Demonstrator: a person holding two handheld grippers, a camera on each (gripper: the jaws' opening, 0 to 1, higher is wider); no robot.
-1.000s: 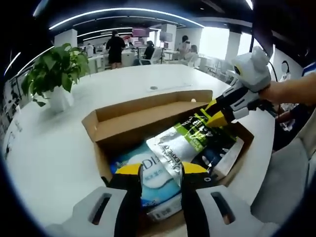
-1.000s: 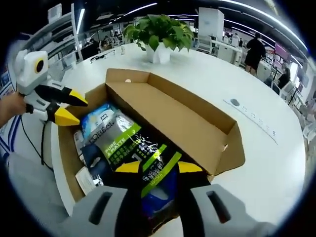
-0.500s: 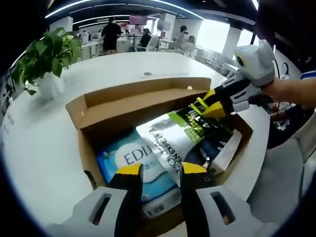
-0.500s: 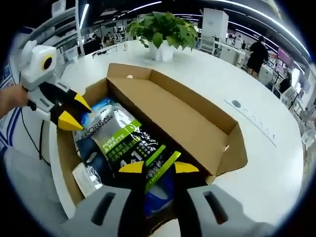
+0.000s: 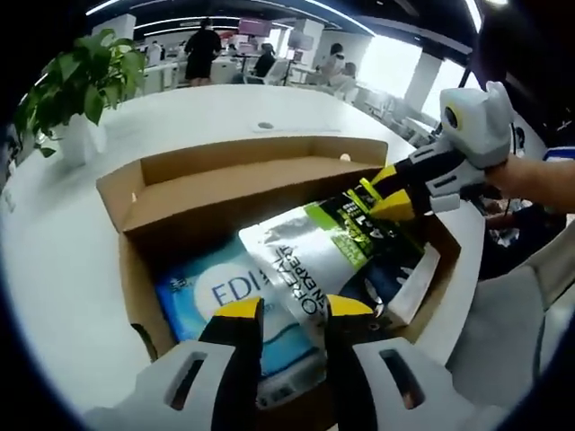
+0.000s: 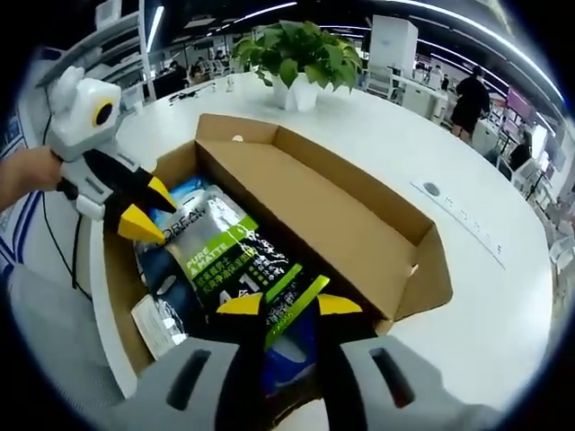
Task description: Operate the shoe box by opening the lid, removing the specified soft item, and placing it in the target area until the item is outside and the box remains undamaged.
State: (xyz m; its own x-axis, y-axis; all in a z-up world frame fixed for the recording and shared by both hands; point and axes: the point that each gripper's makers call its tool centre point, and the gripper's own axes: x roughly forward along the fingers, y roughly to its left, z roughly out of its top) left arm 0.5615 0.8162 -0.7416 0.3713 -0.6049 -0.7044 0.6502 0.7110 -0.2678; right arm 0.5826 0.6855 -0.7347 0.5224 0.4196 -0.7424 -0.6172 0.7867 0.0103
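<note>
Since the frame a second before, your left gripper [image 6: 144,211] had dropped lower over the near end of the cardboard box [image 5: 225,193], its yellow tips now at the silver pouch's edge; your right gripper [image 5: 386,193] kept its bite on the far end of that pouch

Count, left gripper view: one box, lid [image 5: 243,166] folded back and standing open; one silver-and-green pouch [image 5: 314,247] lying slantwise on top; one pale blue soft pack [image 5: 216,292] under it at the box's near side; one white flat card or leaflet [image 5: 415,283] against the box's right wall; one dark item under the pouch, too hidden to name

Right gripper view: same box [image 6: 359,233], pouch [image 6: 225,256] running from your left gripper's tips to your right gripper's own jaws, which were pressed on its green strip. Blue pack [image 6: 184,193] peeking out behind

Your left gripper's jaws were slightly parted, nothing between them; in its own view they straddled the pouch's near edge and the blue pack

Pouch was inside the box, all of it

One potted plant [image 6: 296,58] stood on the white table [image 6: 467,269] beyond the box. People [image 5: 202,58] stood at desks far back
</note>
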